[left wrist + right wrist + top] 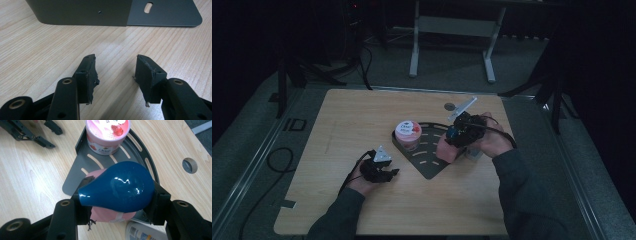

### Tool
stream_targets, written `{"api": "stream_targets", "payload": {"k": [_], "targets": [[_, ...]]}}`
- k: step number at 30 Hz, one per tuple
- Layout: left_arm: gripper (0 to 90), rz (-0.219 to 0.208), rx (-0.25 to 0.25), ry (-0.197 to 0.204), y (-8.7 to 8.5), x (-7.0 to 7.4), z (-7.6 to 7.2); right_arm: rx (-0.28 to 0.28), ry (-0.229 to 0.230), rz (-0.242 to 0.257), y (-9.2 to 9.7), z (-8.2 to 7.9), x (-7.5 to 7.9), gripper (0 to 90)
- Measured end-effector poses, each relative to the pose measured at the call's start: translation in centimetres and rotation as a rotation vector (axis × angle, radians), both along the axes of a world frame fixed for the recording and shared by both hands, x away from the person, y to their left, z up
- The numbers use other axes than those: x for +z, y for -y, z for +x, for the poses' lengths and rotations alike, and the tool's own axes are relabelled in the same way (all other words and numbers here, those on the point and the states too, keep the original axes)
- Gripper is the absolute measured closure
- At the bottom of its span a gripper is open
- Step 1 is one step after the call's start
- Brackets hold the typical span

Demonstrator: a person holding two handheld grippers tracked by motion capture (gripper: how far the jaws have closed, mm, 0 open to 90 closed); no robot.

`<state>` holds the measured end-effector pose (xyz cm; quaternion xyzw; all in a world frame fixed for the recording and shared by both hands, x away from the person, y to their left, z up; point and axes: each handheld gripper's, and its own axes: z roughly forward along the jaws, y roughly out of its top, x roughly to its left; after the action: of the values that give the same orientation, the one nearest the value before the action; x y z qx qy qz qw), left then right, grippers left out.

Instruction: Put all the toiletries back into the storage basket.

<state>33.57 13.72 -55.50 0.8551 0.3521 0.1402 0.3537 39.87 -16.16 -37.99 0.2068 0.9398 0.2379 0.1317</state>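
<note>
Two grippers around the dark slotted tray (428,167). High view: left gripper (388,175) just left of tray. Left gripper view: jaws spread, nothing between. Right gripper view: right gripper (117,195) pinching blue bulb (117,186) over tray's near edge, pink tub (107,135) at tray's far corner.

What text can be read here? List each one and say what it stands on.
"Dove": side of the pink tub, upside down in the right gripper view.
Tub lid print: too blurred to read.
Barcode and small print on the white bottle below the blue bulb: too small to read.
</note>
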Motion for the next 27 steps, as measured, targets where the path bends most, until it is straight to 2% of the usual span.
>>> {"api": "stream_targets", "payload": {"k": [17,27], "targets": [[50.8,0.000,-0.002,0.000,0.0,0.0,0.0,-0.022,-0.003,-0.003,-1.3,1.7,-0.9,47.3],[50.8,0.000,-0.001,0.000,0.0,0.0,0.0,-0.055,0.001,-0.016,-2.2,2.8,-1.5,47.3]]}}
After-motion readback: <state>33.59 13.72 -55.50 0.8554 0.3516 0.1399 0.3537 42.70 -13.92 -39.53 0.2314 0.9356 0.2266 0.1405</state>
